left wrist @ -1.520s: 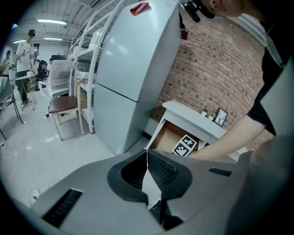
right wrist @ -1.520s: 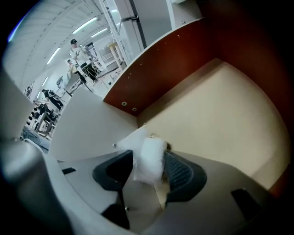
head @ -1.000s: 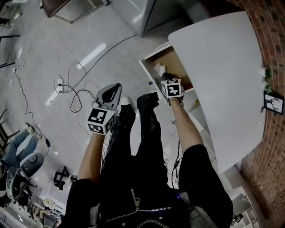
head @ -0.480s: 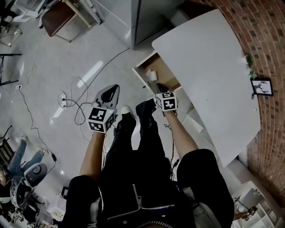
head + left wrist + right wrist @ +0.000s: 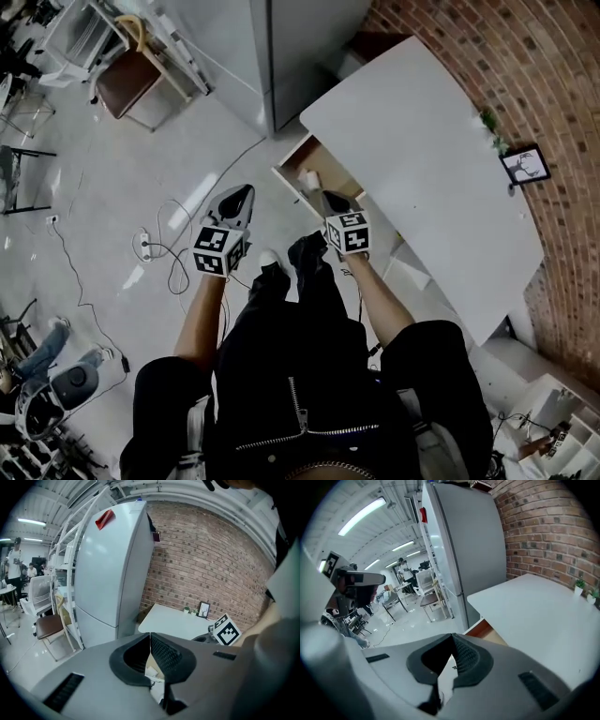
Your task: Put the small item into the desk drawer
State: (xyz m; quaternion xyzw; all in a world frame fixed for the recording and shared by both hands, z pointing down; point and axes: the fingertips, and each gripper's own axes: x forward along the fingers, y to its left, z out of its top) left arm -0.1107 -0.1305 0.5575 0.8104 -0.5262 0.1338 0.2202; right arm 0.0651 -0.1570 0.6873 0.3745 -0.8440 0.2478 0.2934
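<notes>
The white desk (image 5: pixel 422 178) has its wooden drawer (image 5: pixel 290 182) pulled out, and a small white item (image 5: pixel 307 178) lies inside it. My right gripper (image 5: pixel 328 196) hangs just in front of the drawer, above the person's knees, shut and empty. Level with it and to the left, my left gripper (image 5: pixel 242 191) is over the floor, also shut on nothing. In the right gripper view the right gripper (image 5: pixel 452 636) has its tips together, with the desk top (image 5: pixel 534 602) and drawer edge (image 5: pixel 480 627) beyond. The left gripper (image 5: pixel 150 634) shows its pads meeting too.
A tall grey cabinet (image 5: pixel 281 47) stands behind the drawer. A chair (image 5: pixel 131 84) is at the far left. Cables and a power strip (image 5: pixel 150 248) lie on the floor. A picture frame (image 5: pixel 525 164) and a small plant (image 5: pixel 489 120) sit by the brick wall.
Both grippers have risen. The right one has drawn back out of the drawer, leaving the white item inside. The view has lifted and takes in more of the room.
</notes>
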